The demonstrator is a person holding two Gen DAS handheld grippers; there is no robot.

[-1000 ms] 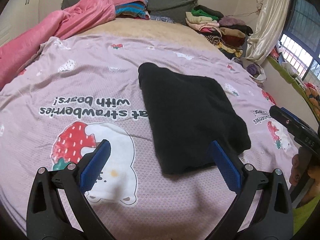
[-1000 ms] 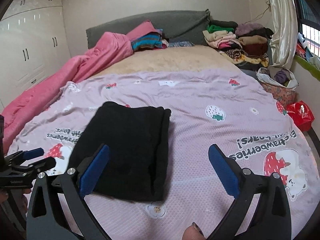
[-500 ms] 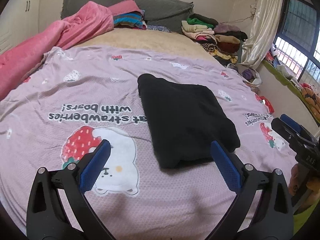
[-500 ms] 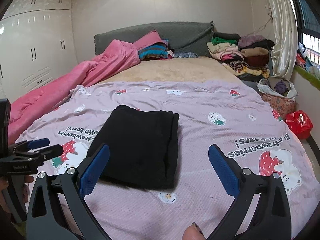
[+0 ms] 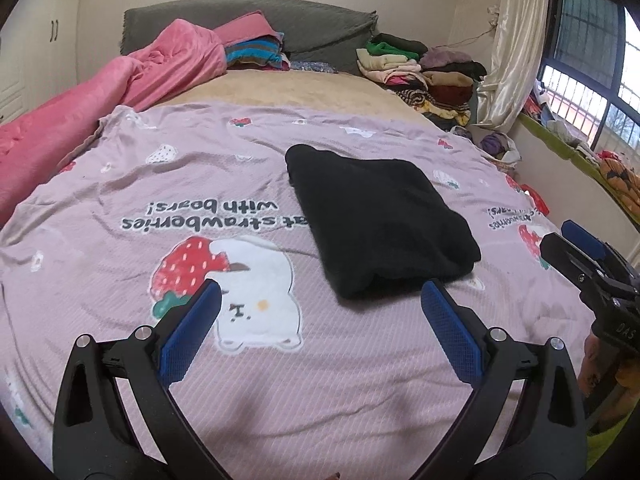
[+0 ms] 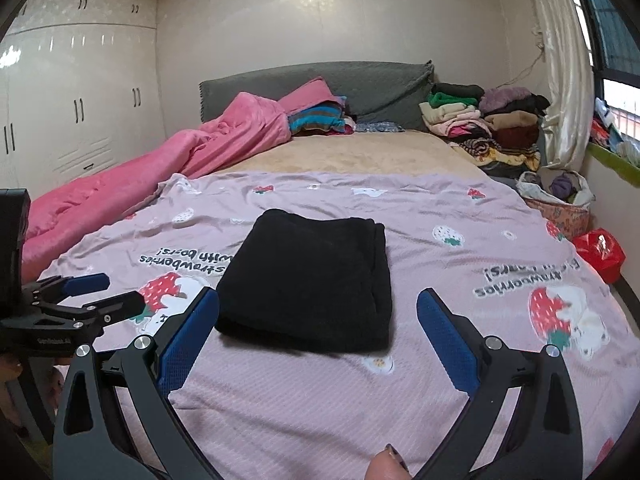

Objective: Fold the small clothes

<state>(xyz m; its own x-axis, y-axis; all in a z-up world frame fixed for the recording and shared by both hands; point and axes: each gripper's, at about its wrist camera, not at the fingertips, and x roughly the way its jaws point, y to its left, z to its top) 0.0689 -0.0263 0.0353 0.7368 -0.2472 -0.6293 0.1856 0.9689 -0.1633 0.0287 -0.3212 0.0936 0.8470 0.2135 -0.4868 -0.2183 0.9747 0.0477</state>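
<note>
Here, folded black garment [image 6: 310,280] flat on lilac bedspread [image 6: 460,208], left gripper [image 5: 320,320] spread empty, right gripper [image 6: 318,320] likewise

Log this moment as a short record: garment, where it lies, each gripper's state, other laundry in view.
garment: black cloth, folded into a rectangle
surface: lilac strawberry sheet on the bed
left hand-held gripper: open, holds nothing, short of the cloth
right hand-held gripper: open, holds nothing, apart from the cloth
other laundry: stacked clothes by the headboard, pink blanket along the left edge
</note>
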